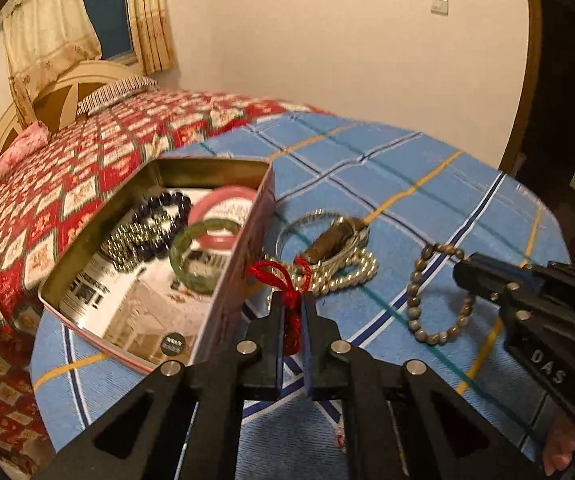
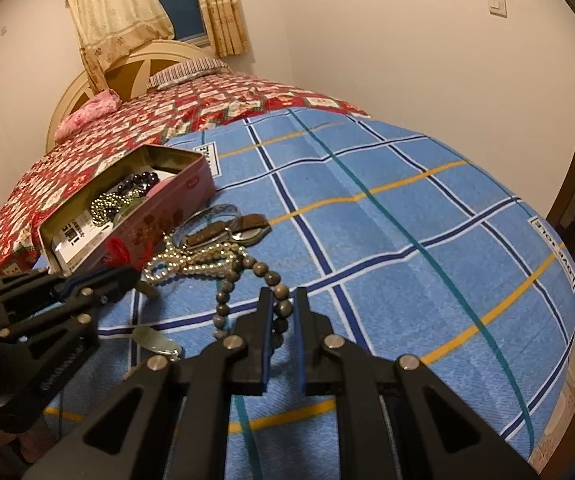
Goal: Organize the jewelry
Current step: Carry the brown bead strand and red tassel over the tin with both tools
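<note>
My left gripper [image 1: 292,300] is shut on a red cord [image 1: 293,304] beside the tin; a pale jade pendant [image 2: 155,340] hangs below it in the right wrist view. The open tin box [image 1: 87,240] holds a dark bead bracelet [image 1: 167,204], a gold bead strand [image 1: 127,244], a green bangle [image 1: 197,256] and a pink bangle [image 1: 223,208]. My right gripper [image 2: 283,300] is shut on a brown wooden bead bracelet [image 2: 247,276], which also shows in the left wrist view [image 1: 427,292]. A pearl necklace [image 1: 351,272], a watch [image 1: 331,242] and a thin ring bangle [image 1: 307,216] lie on the cloth.
The blue checked cloth [image 2: 407,240] covers the near end of a bed with a red patterned quilt [image 1: 87,152]. A headboard and pillows stand at the far end. The cloth drops off at the right edge [image 2: 567,320].
</note>
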A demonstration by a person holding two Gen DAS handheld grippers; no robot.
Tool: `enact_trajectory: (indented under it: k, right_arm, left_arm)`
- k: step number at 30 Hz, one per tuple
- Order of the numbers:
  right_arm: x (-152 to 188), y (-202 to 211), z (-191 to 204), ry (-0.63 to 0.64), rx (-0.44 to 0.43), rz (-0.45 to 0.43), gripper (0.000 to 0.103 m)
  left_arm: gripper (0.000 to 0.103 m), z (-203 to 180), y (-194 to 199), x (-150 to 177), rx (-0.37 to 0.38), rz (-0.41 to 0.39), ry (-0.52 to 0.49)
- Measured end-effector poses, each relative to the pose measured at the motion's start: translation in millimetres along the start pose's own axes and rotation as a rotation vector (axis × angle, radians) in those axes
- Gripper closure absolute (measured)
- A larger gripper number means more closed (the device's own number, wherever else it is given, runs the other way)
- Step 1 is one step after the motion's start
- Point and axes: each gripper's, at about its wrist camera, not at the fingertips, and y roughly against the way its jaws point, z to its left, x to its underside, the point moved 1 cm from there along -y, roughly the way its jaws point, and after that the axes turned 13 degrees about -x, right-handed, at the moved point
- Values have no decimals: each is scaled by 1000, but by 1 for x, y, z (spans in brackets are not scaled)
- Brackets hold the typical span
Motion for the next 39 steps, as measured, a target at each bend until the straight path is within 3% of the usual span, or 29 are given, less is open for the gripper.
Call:
enact_trajectory:
  k: [8, 17, 39]
  right_arm:
    - [-8, 12, 6, 12, 7, -28, 91]
    - [-15, 19, 14, 35, 18, -49, 91]
    - [-39, 8, 51, 114, -34, -67, 91]
  left_arm:
    - [97, 17, 24, -13, 29, -66, 42]
    - [97, 25, 45, -21, -8, -153, 33]
    - [97, 82, 31, -28, -73, -145, 140]
